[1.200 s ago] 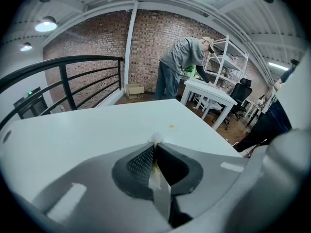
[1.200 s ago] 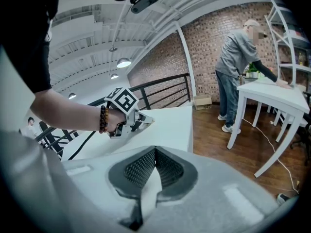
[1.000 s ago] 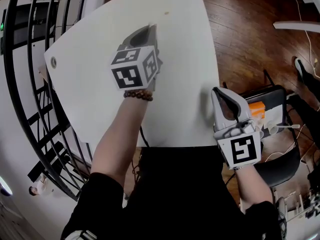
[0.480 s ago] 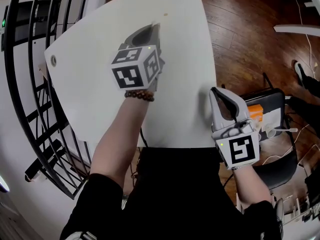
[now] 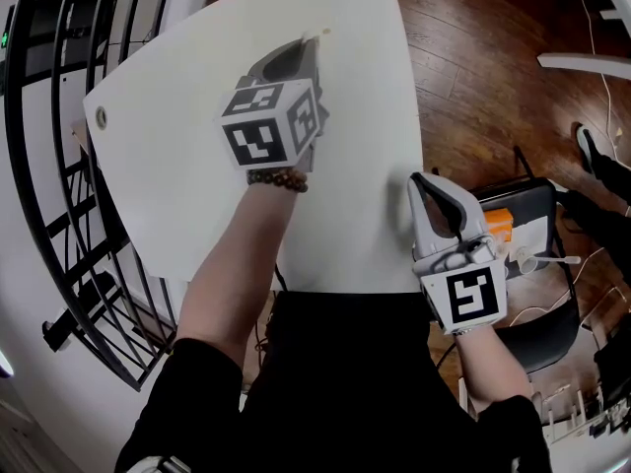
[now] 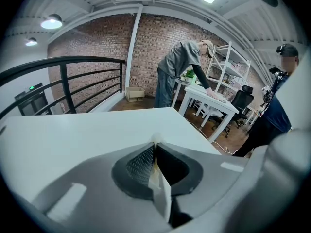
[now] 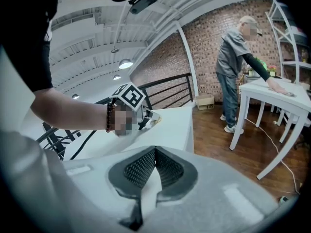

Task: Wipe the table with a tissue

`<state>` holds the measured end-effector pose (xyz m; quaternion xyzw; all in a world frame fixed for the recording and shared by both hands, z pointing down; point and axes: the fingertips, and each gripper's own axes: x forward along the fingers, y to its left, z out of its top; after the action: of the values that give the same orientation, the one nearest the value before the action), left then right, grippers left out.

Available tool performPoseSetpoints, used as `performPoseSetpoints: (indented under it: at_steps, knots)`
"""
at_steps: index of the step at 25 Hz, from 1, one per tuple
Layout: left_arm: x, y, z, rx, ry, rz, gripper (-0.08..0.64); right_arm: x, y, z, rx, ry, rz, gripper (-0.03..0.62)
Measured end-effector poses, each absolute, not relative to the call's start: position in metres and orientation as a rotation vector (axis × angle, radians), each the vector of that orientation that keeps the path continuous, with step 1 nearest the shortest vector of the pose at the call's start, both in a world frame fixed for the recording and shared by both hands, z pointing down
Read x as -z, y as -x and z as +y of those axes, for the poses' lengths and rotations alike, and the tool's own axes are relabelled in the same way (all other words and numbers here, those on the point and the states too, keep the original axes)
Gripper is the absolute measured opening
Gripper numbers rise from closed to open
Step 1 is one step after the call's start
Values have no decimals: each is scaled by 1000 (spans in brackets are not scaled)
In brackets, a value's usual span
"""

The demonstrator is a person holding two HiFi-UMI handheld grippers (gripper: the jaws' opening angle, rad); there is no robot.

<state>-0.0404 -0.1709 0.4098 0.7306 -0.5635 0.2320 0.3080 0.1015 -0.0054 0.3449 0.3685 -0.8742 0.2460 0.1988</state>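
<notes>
Table (image 5: 177,166), white, lies under left gripper (image 6: 155,145); black railing (image 5: 35,166) runs left of it. Person (image 6: 181,71) leans on second table (image 6: 210,97) beyond left jaws. Black chair (image 5: 537,193) stands just right of right gripper (image 7: 154,150), jaws pressed together, empty, near table's edge. Tissue (image 6: 160,187), thin white strip, pinched between left jaws over table's far part.

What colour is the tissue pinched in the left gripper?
White, faintly cream. The tissue shows best in the left gripper view, pinched in the left gripper.
</notes>
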Motion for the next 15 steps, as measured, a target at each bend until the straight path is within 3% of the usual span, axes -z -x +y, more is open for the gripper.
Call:
performPoseSetpoints:
  at_steps: [15]
  knots:
    - [-416,33,-185,-690,-1954,-1476,30,-343,-116,-12,-706,-1086,-2409,-8]
